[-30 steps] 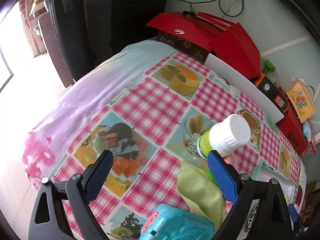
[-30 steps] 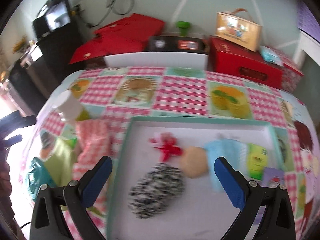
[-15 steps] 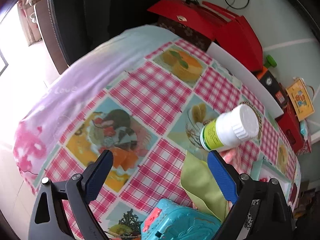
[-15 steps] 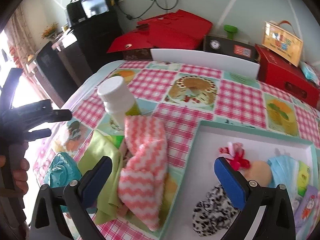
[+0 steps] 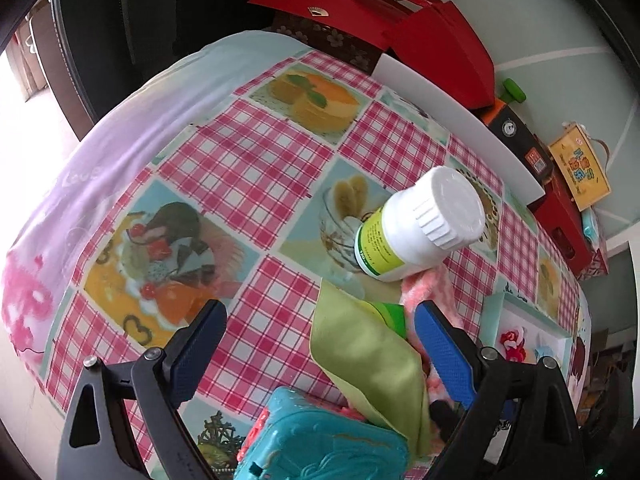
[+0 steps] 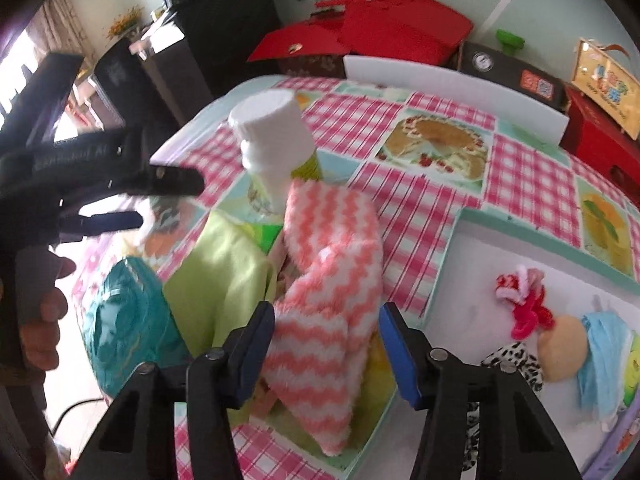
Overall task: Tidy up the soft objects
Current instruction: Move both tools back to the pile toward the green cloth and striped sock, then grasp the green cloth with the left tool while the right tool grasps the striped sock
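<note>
Swinging away from the tray (image 6: pixel 452 240), the right gripper (image 6: pixel 326 350) now hangs over the pink-and-white zigzag cloth (image 6: pixel 332 280), its jaws having just been closing; the cloth lies between them, but whether the pads press it I cannot tell. Beyond its fingers stands a white bottle (image 6: pixel 272 140), and to its left lies a green cloth (image 6: pixel 224 280) beside a teal box (image 6: pixel 124 320). The left gripper (image 5: pixel 320 344) is wide and empty above the checked surface (image 5: pixel 248 168), green cloth under its right finger.
</note>
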Available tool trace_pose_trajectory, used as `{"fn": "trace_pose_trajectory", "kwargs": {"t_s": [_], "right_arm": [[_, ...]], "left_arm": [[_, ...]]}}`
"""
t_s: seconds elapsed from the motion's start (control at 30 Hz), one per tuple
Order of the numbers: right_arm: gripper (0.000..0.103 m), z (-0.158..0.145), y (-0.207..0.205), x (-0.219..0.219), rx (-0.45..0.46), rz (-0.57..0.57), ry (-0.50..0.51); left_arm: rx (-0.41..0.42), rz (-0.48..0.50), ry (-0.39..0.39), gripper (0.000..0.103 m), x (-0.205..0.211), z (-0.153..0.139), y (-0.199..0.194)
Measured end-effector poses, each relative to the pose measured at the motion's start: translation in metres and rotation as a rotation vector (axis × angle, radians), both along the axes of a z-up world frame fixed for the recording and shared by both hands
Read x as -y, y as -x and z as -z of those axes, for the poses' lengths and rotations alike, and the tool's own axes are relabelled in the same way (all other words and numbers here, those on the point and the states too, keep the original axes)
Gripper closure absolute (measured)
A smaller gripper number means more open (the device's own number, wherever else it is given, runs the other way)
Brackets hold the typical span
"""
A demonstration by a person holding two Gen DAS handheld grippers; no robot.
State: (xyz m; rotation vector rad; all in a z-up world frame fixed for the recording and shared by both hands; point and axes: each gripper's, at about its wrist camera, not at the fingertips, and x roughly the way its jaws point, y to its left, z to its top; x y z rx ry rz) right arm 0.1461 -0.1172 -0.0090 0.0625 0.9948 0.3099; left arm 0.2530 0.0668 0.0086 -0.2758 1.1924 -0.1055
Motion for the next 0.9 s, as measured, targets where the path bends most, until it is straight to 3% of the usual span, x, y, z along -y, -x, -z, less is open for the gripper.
{"fn": "trace_pose_trajectory", "kwargs": {"t_s": [0.23, 0.6, 0.67, 0.83, 0.9], "right_arm": [[0.045, 0.011, 0.001, 0.001, -0.049, -0.021, 0.01], [0.058, 0.021, 0.003, 0.0, -0.088, -0.032, 0.009], [0.062, 0.022, 0.001, -0.001, -0.09, -0.034, 0.007], [0.084, 0.022, 0.0, 0.005, -0.082, -0.019, -0.022], [0.088, 0.021, 0.0, 0.006, -0.074, -0.015, -0.028]], "left_arm": [[-0.032, 0.061, -0.018, 0.008, 0.015, 0.007, -0.001], [-0.046, 0.113, -0.024, 0.008, 0.032, 0.007, 0.001], [-0.045, 0.124, -0.026, 0.008, 0.037, 0.007, 0.002], [-0.043, 0.139, -0.031, 0.008, 0.042, 0.008, 0.002], [-0.044, 0.144, -0.031, 0.008, 0.043, 0.009, 0.002]]}}
